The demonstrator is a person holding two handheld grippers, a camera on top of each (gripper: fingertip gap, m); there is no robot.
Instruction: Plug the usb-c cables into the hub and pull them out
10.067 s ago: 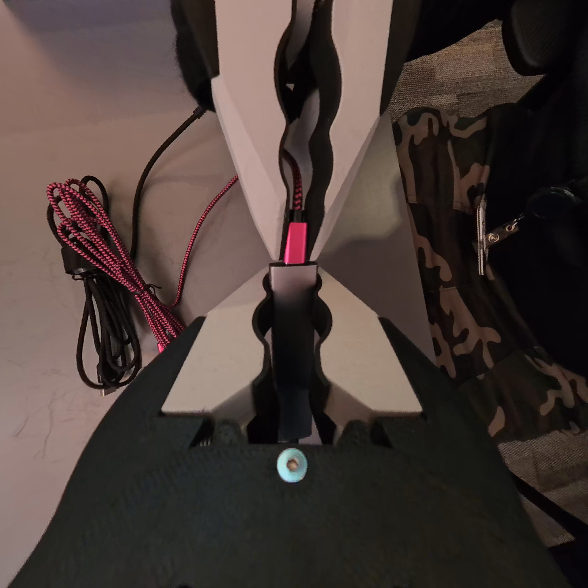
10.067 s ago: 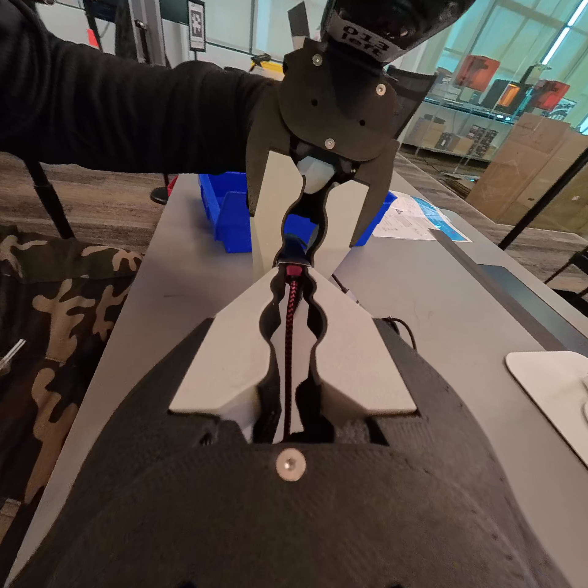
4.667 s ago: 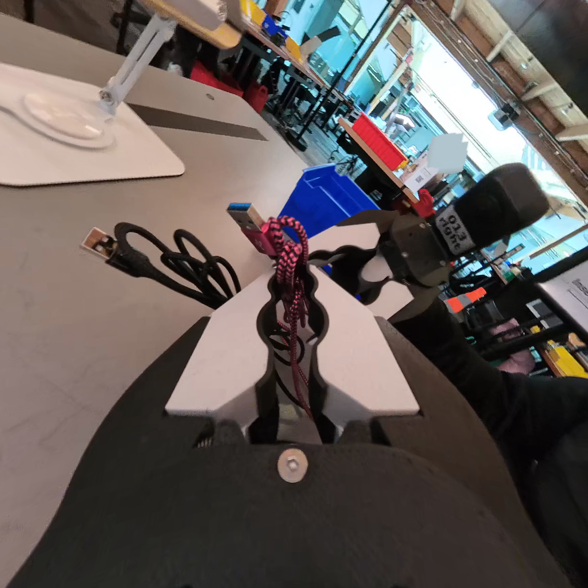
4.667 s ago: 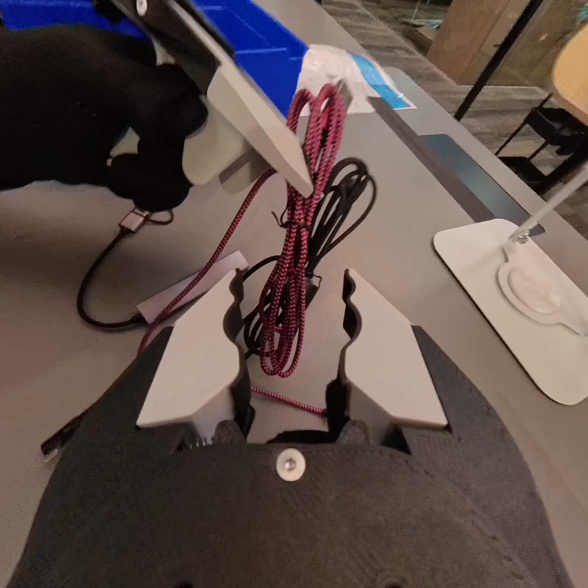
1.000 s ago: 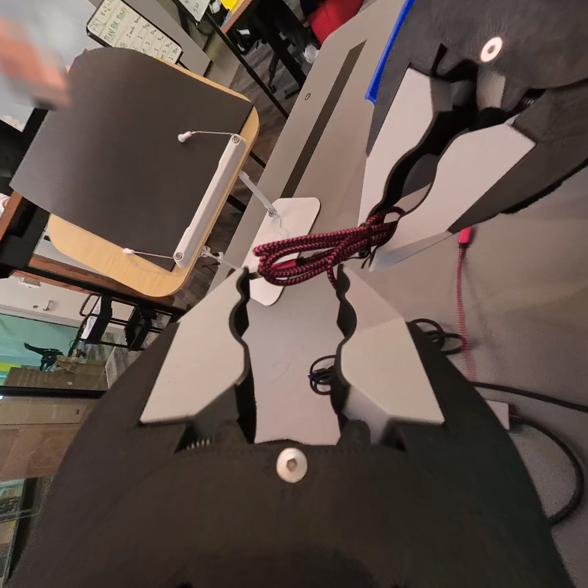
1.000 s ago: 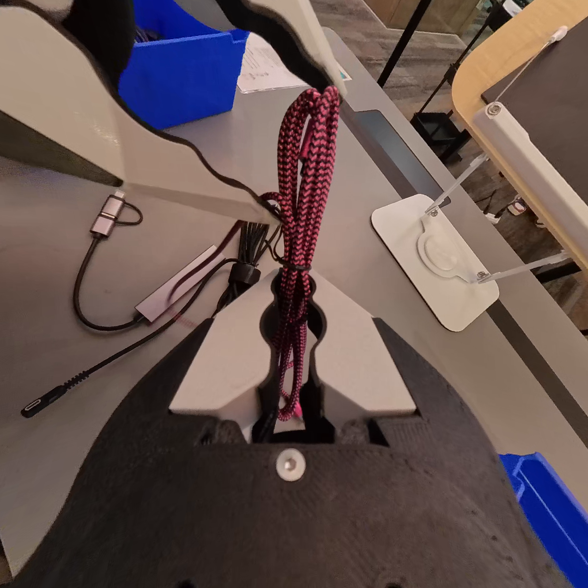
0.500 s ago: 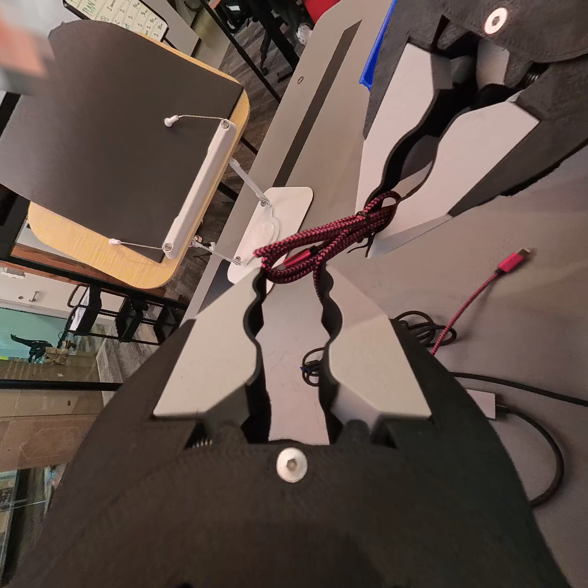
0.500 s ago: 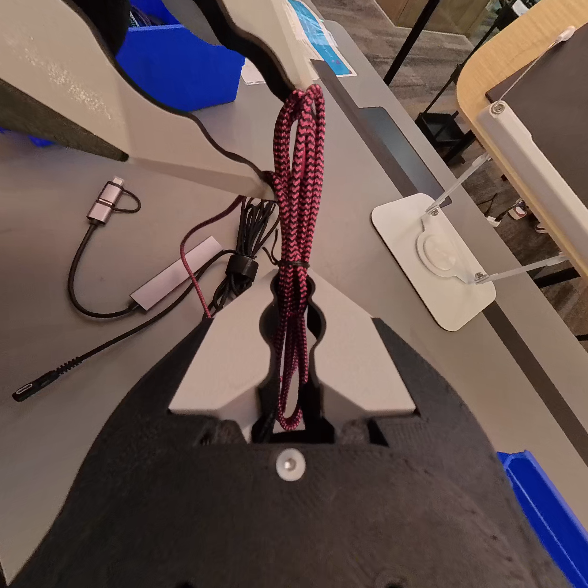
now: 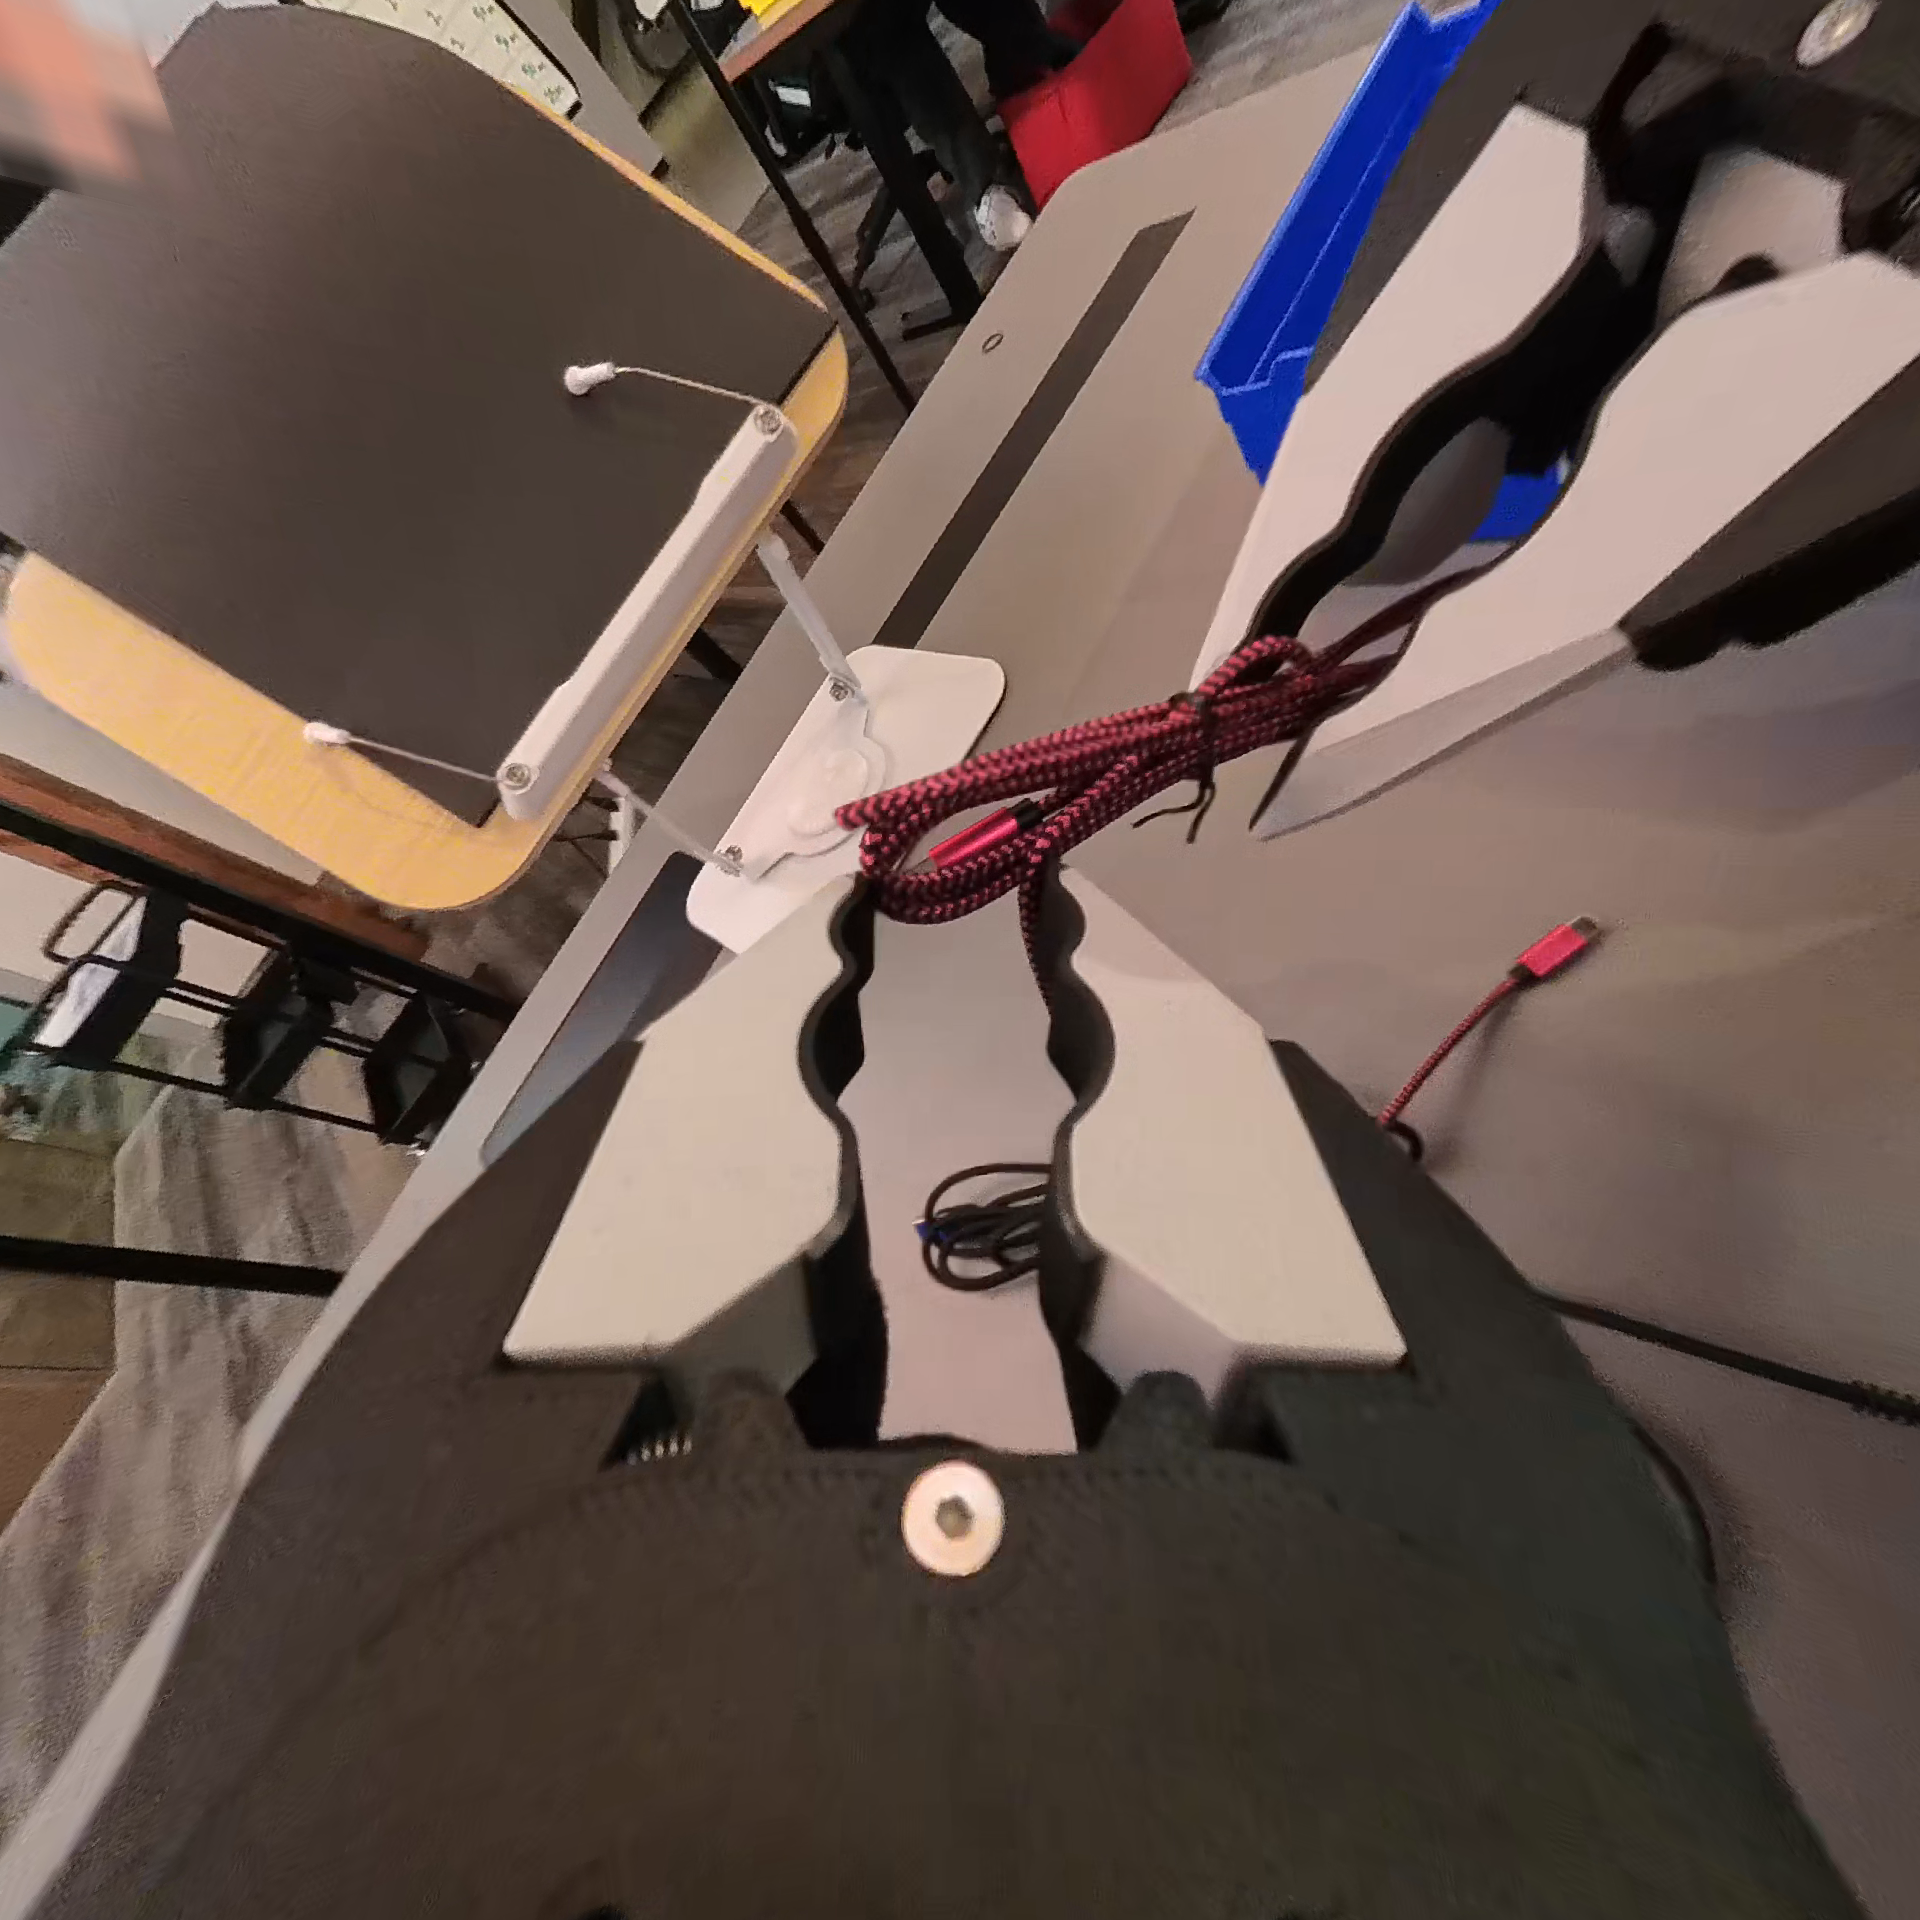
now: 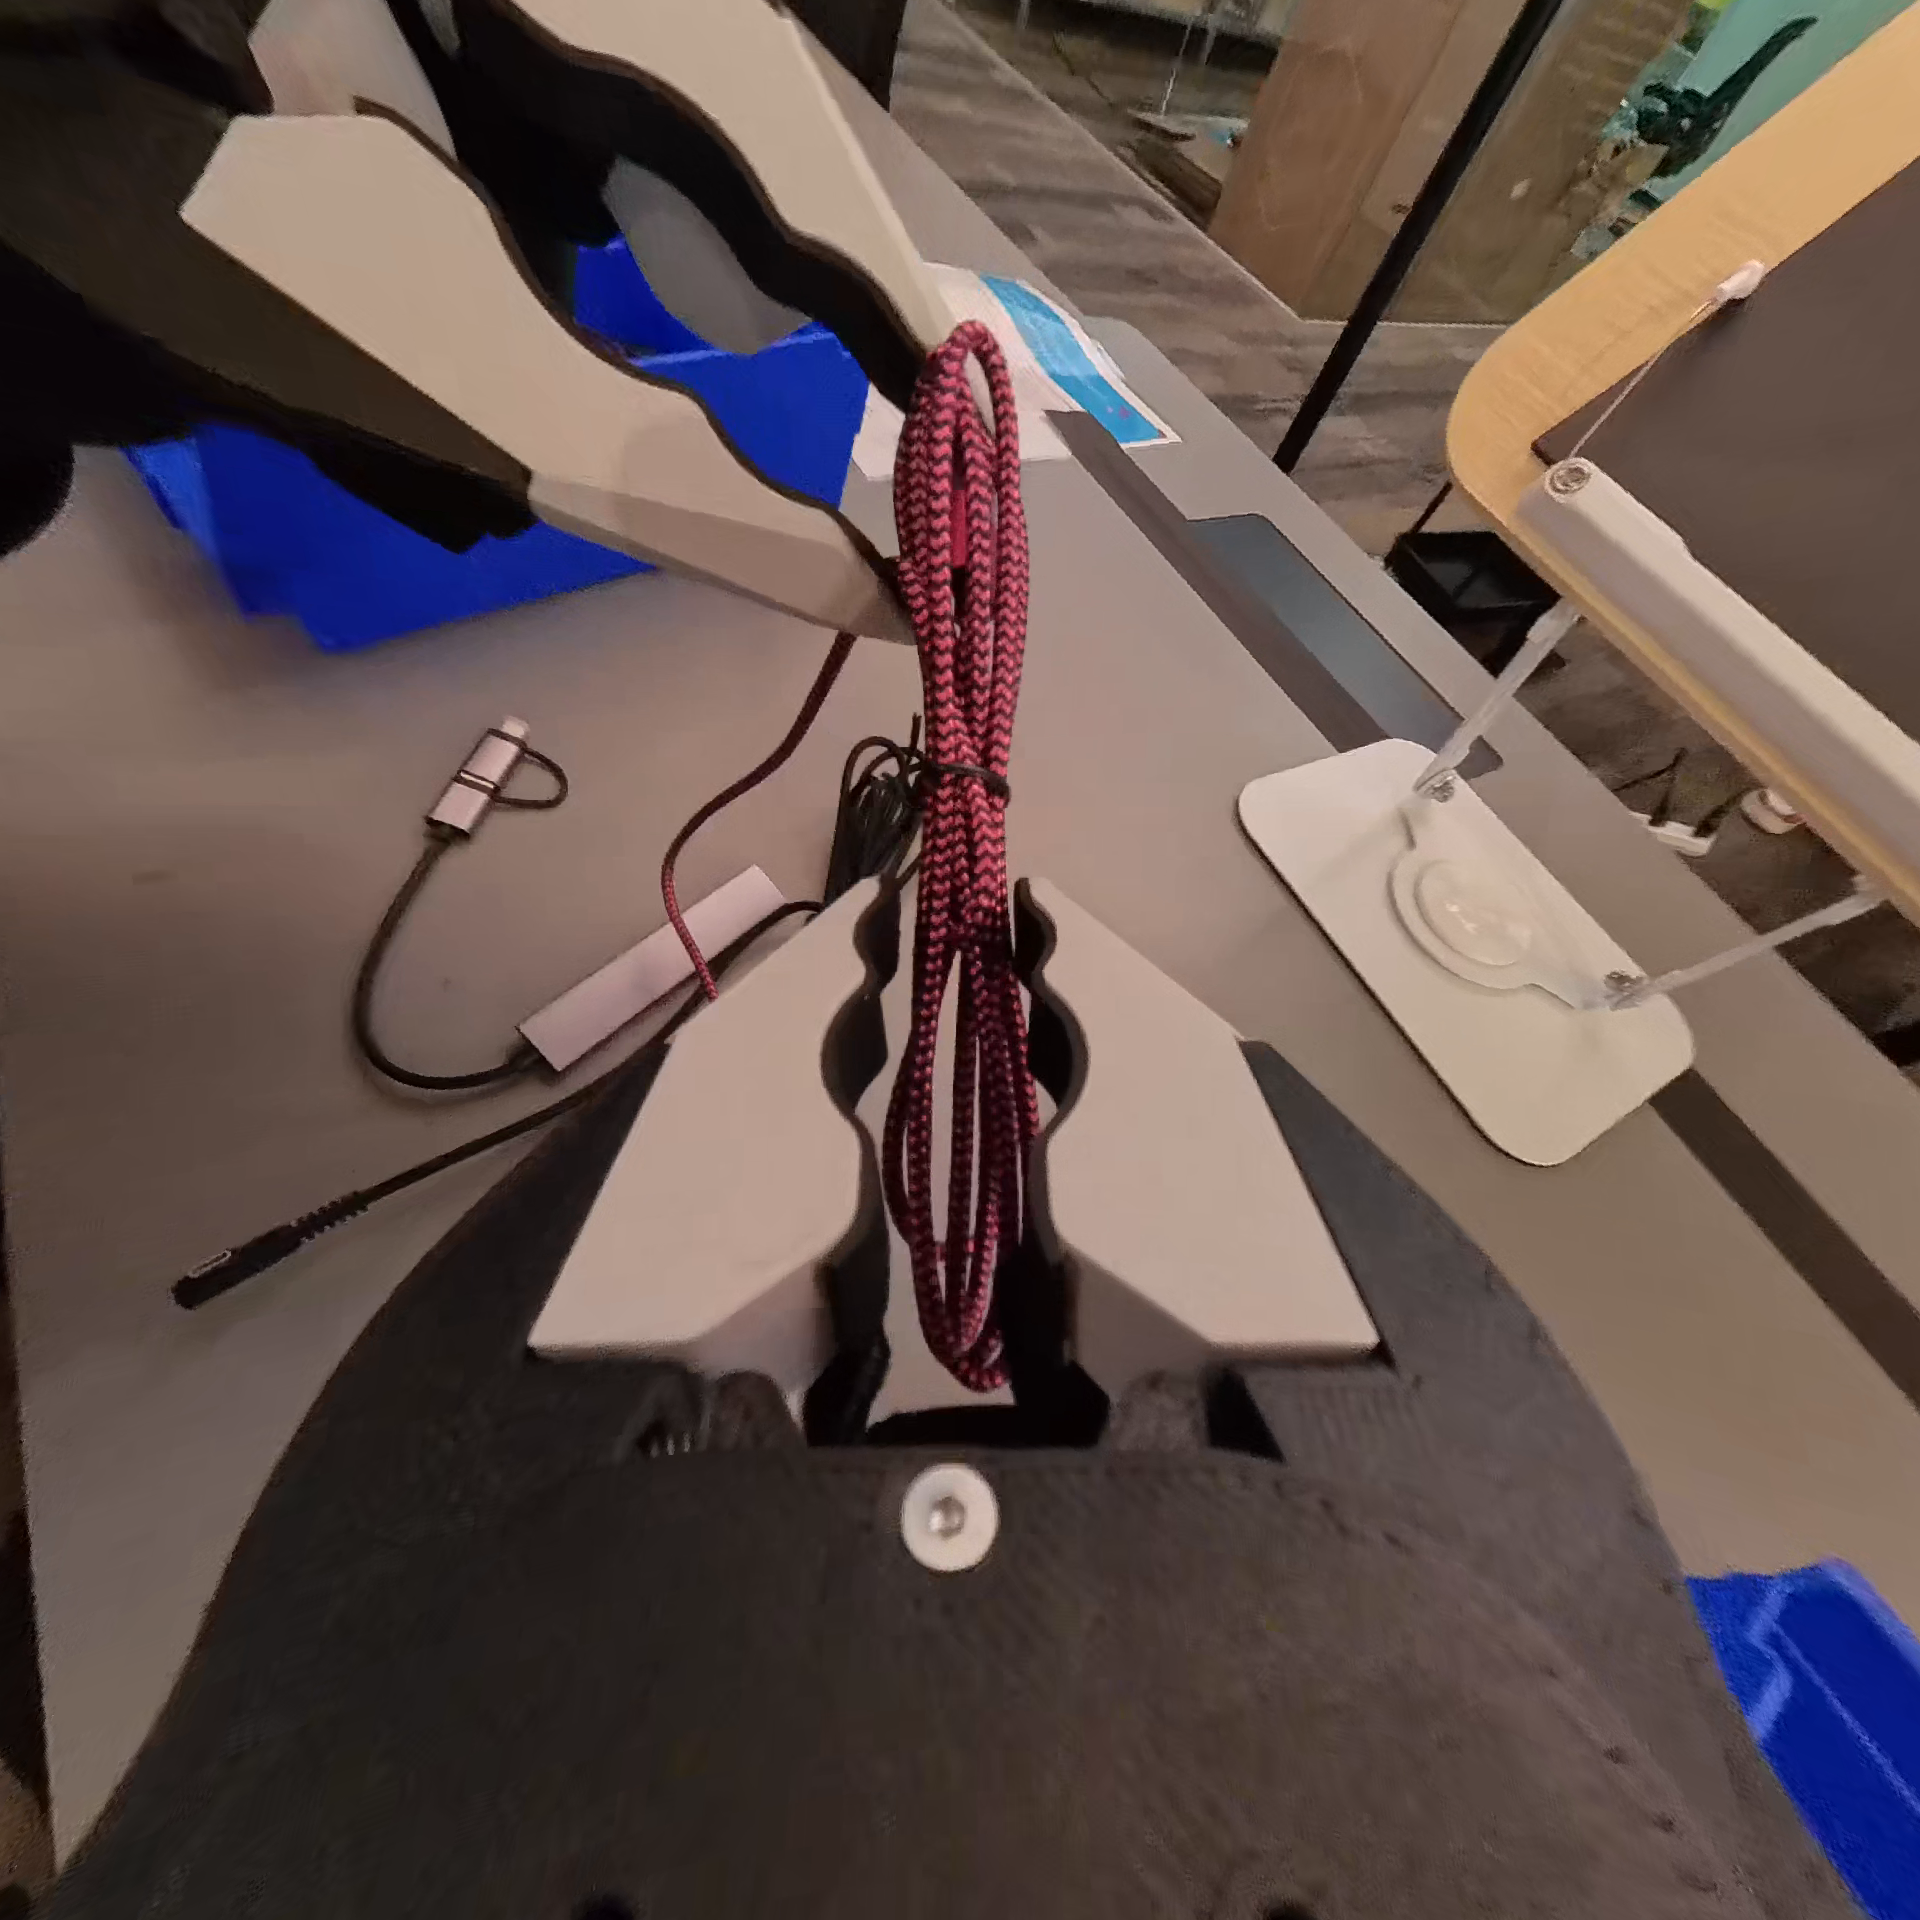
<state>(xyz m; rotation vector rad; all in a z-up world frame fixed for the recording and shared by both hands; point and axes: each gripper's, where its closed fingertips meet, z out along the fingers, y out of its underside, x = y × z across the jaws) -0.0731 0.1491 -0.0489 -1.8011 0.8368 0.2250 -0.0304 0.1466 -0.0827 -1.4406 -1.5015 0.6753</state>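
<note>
Right gripper (image 10: 951,899): pale grey fingers (image 10: 748,1101) parted a little, with the bundled red-and-black braided cable (image 10: 961,831) passing through the gap, loops hanging down between the wavy inner edges; from the frames, cannot tell for sure whether pinched or merely cradled. Left gripper (image 9: 956,894): fingers (image 9: 1195,1122) partly apart, tips touching the far end of the same bundle (image 9: 1049,821), one strand running down along the inner edge of the right finger, nothing clamped between them. In the right wrist view, the left gripper (image 10: 883,499) reaching in from the upper left, its tips either side of the top of the bundle. Below, on the grey table (image 10: 260,727): slim silver rectangular hub (image 10: 649,966) to the left, its short black lead curling to a silver adapter plug (image 10: 480,769); a red braided strand crossing over the hub; black cable with a slim connector (image 10: 265,1252) nearer and left. Loose red usb-c plug (image 9: 1548,951) lying on the table to the right in the left wrist view, apart from the hub. Coiled black cable (image 9: 977,1231) seen between the left fingers. Farther off: blue plastic bin (image 10: 436,520), white flat stand base (image 10: 1455,935).
</note>
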